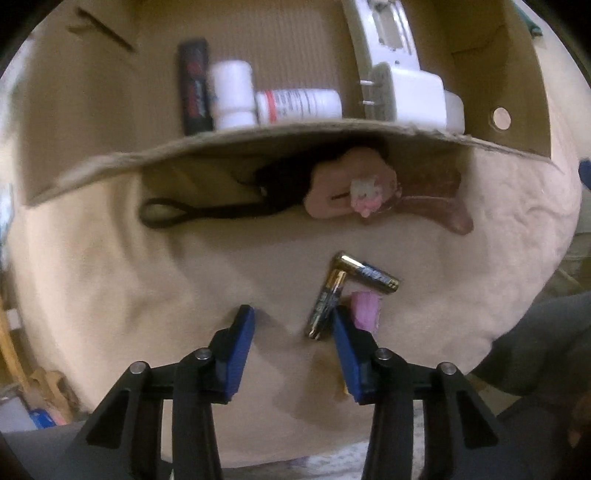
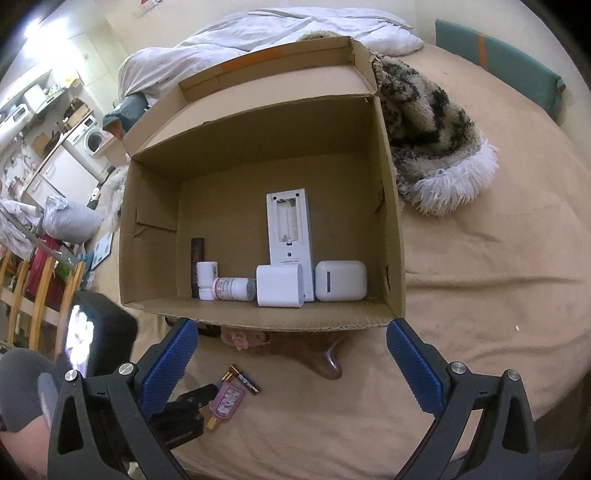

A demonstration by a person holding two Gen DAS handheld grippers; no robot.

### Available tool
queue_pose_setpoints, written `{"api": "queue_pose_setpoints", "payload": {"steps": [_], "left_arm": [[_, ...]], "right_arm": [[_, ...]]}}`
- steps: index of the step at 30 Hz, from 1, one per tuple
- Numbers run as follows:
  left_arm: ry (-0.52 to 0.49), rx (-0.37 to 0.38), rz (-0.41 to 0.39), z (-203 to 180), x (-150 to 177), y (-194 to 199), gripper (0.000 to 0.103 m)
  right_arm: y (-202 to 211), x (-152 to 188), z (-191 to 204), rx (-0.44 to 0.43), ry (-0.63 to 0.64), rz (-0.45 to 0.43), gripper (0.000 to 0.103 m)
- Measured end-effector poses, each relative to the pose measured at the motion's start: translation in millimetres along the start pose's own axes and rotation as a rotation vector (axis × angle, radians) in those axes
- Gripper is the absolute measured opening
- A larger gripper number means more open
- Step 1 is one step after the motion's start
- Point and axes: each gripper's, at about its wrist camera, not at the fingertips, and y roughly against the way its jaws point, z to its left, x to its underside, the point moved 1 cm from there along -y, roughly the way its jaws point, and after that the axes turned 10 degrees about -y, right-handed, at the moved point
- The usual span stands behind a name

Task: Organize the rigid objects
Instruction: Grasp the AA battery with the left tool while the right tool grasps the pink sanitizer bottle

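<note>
Two AA batteries [image 1: 327, 299] [image 2: 243, 378] lie crossed on the tan bedcover, with a small pink bottle [image 1: 365, 308] [image 2: 227, 400] beside them. My left gripper [image 1: 291, 319] points down over them, open; one battery lies just inside its right finger, and the left finger is clear of it. The open cardboard box [image 2: 258, 317] holds a black tube [image 2: 197, 258], two white pill bottles [image 2: 231, 288], a white device with an open battery bay [image 2: 288, 229], a white charger block [image 2: 279, 286] and a white case [image 2: 340, 280]. My right gripper [image 2: 290, 328] hovers open and empty before the box.
A pink clip with a cat charm [image 1: 354, 192], a black strap [image 1: 166, 214] and a brown curved piece [image 2: 325, 360] lie under the box's front edge. A shaggy blanket [image 2: 436, 147] and a white duvet [image 2: 258, 33] lie behind the box. A person's leg is at lower left.
</note>
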Motion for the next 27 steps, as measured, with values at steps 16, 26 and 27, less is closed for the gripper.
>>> {"api": "queue_pose_setpoints", "payload": {"steps": [16, 26, 27], "left_arm": [[-0.022, -0.073, -0.086, -6, -1, 23, 0.009], [0.067, -0.13, -0.446, 9, 20, 131, 0.009], [0.077, -0.127, -0.463, 15, 19, 135, 0.009]], "right_arm": [[-14, 6, -5, 0.01, -0.004, 0.082, 0.103], [-56, 36, -1, -0.175, -0.122, 0.356, 0.1], [-62, 40, -2, -0.204, -0.148, 0.39, 0.084]]}}
